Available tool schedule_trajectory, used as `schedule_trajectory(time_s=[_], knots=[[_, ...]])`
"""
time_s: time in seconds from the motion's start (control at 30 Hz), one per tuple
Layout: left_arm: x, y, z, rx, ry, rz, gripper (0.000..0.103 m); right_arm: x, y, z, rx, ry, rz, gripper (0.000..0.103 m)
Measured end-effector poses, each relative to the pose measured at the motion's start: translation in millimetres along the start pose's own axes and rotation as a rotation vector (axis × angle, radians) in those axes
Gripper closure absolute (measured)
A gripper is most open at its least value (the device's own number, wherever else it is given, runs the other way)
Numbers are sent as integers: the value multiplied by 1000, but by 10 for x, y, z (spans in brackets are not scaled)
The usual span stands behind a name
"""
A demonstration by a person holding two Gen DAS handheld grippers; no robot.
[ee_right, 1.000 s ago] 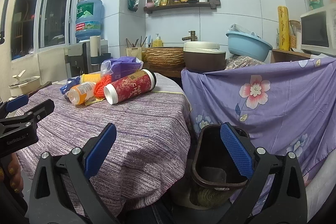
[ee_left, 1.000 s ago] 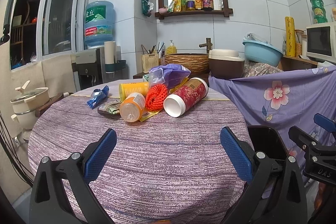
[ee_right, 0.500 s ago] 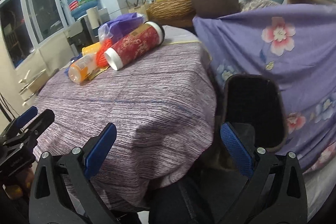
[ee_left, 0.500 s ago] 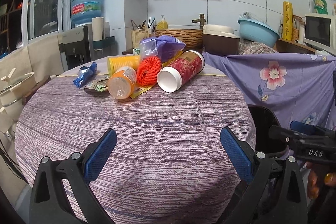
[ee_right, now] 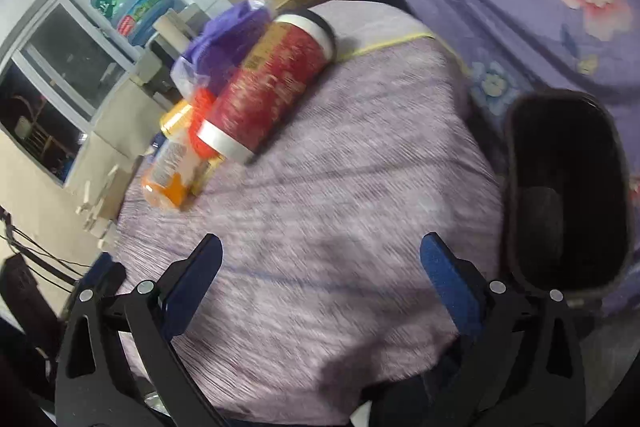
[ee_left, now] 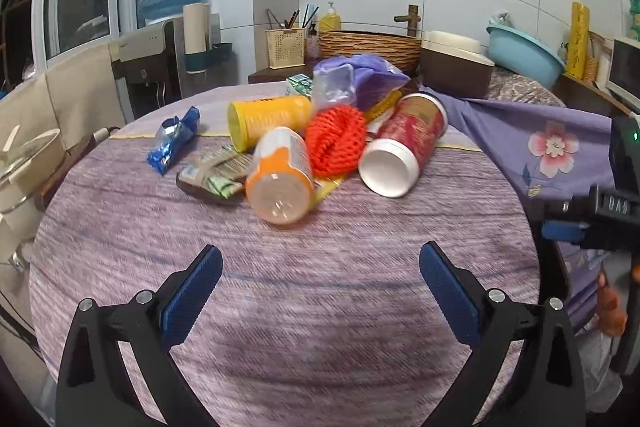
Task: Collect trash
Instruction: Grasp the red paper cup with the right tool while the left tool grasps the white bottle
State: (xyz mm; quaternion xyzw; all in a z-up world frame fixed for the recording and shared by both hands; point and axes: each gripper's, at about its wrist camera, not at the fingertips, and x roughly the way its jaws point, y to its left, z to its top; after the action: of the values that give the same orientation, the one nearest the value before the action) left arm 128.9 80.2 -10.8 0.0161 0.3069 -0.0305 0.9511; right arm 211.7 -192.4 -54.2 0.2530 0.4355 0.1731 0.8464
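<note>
We've pushed both grippers in closer to the trash pile [ee_left: 304, 147] on the tabletop [ee_left: 280, 307]. Left gripper [ee_left: 320, 287] and right gripper [ee_right: 320, 283] fingers spread wide, holding nothing; bin [ee_right: 568, 187] sits right.

Trash sits heaped at the far side of the surface [ee_left: 280, 307]: canister [ee_left: 404, 147] right, bottle [ee_left: 280, 179] centre, wrapper [ee_left: 174, 139] left, bin [ee_right: 568, 187] off the right edge

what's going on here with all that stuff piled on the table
A person holds a two-finger gripper in each hand over a round table with a purple cloth. Both the left gripper and the right gripper are open and empty. The trash sits untouched in a heap: an orange bottle, a red canister, an orange net. A black bin waits beside the table.
</note>
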Motion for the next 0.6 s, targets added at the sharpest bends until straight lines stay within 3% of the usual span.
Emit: schedule_trajectory(time_s=[0.13,0.3,0.6], knots=[[154,106,239,58,14,63,5,242,143,477,74,12,31,5],[337,318,442,36,58,43,5,666,326,1017,149,68,22,5],[568,484,595,35,121,3,5,1311,226,1443,299,145,-29,5]])
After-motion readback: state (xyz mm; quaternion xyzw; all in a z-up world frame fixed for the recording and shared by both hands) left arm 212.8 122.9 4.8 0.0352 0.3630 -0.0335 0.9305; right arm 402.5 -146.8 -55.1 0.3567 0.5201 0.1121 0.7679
